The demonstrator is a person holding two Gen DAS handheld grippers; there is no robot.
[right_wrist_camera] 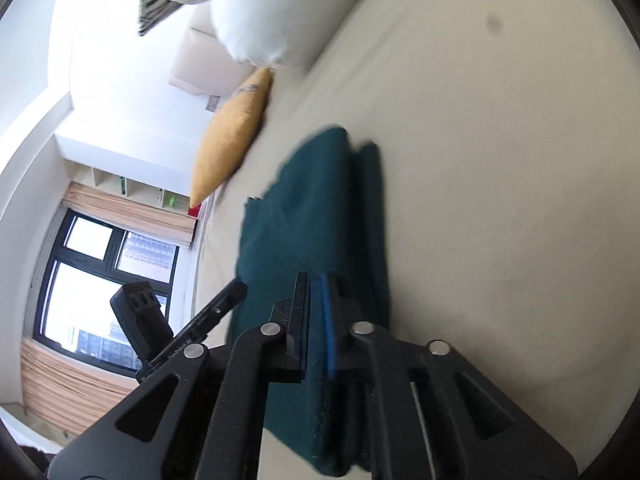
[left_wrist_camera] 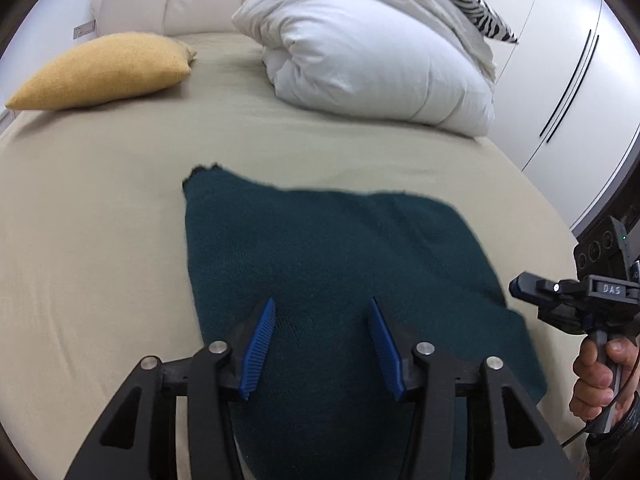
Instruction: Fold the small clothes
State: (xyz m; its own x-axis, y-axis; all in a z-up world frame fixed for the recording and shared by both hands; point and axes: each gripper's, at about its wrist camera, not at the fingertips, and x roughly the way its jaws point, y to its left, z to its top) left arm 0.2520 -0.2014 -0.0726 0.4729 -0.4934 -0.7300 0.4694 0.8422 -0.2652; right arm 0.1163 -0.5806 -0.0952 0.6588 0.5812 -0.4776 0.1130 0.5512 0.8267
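A dark teal knitted garment [left_wrist_camera: 332,264] lies on the beige bed sheet [left_wrist_camera: 100,240]. My left gripper [left_wrist_camera: 322,306] is open, its blue-padded fingers [left_wrist_camera: 260,344] spread just above the garment's near part, holding nothing. My right gripper [right_wrist_camera: 316,284] is turned on its side and shut on the garment's right edge [right_wrist_camera: 320,200], the cloth pinched between the pads and lifted into a fold. In the left wrist view the right gripper's body [left_wrist_camera: 576,300] and the hand holding it sit at the garment's right edge.
A yellow cushion [left_wrist_camera: 104,70] lies at the far left of the bed. A white duvet [left_wrist_camera: 376,60] with a zebra-print pillow [left_wrist_camera: 472,0] is piled at the far right. White wardrobe doors [left_wrist_camera: 568,80] stand right. A window [right_wrist_camera: 104,288] shows in the right wrist view.
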